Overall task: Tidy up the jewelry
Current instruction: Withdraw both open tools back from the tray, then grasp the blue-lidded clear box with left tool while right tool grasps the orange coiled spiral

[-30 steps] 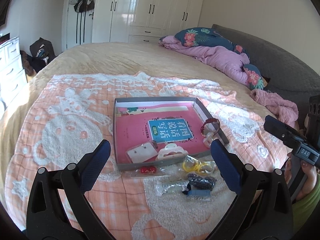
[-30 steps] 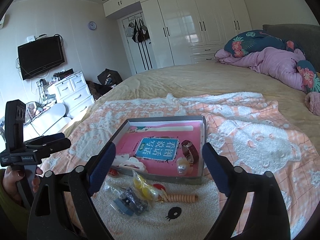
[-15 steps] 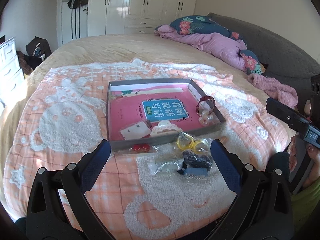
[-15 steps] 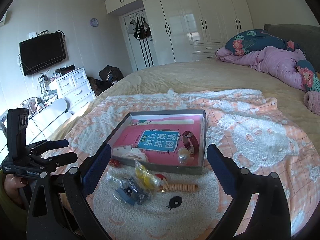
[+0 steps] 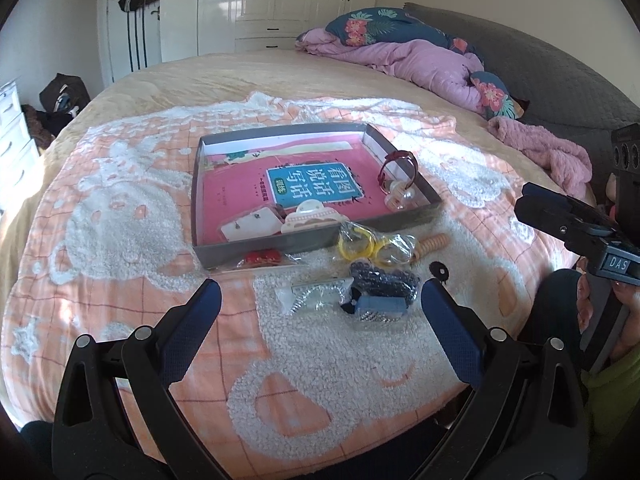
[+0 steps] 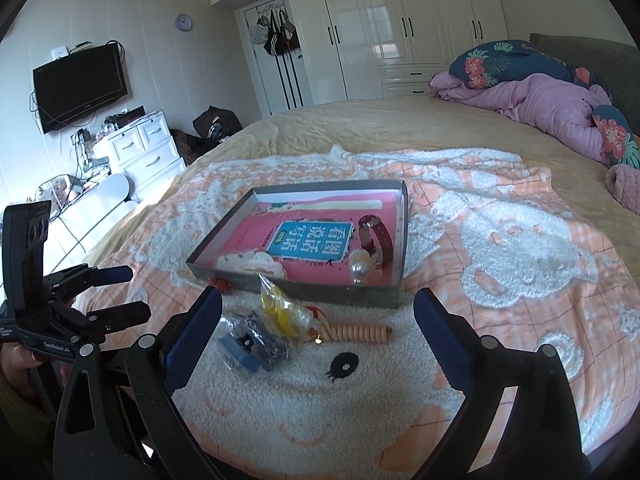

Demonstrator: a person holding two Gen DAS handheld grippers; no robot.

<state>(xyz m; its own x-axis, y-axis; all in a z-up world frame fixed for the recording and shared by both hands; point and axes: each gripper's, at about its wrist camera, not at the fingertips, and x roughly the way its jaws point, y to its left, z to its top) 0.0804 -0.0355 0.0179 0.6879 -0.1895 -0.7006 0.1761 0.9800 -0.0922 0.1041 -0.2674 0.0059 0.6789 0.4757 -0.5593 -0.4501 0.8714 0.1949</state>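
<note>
A grey shallow box (image 5: 280, 242) (image 6: 332, 291) lies on the bed with a pink book inside. In it are a red watch (image 5: 396, 168) (image 6: 376, 236), a pearl piece (image 5: 400, 198) (image 6: 360, 270), a white hair clip (image 5: 310, 216) and an earring card (image 5: 250, 226). In front of it lie bagged yellow rings (image 5: 374, 246) (image 6: 280, 312), a dark beaded piece (image 5: 380, 280) (image 6: 268, 344), a blue card (image 5: 380, 306), a red item (image 5: 262, 258) and a beige coil tie (image 6: 360, 334). My left gripper (image 5: 318, 312) and right gripper (image 6: 316, 320) are open and empty, held above the loose items.
A peach and white fleece blanket (image 5: 120, 208) covers the bed. A purple quilt and floral pillows (image 5: 400, 52) lie at the far right. White drawers (image 6: 140, 152) and a TV (image 6: 80, 84) stand to the left. Wardrobes (image 6: 400, 28) line the far wall.
Both grippers have drawn back and risen slightly, so the box and loose items sit further from the fingers. Nothing was picked up.
</note>
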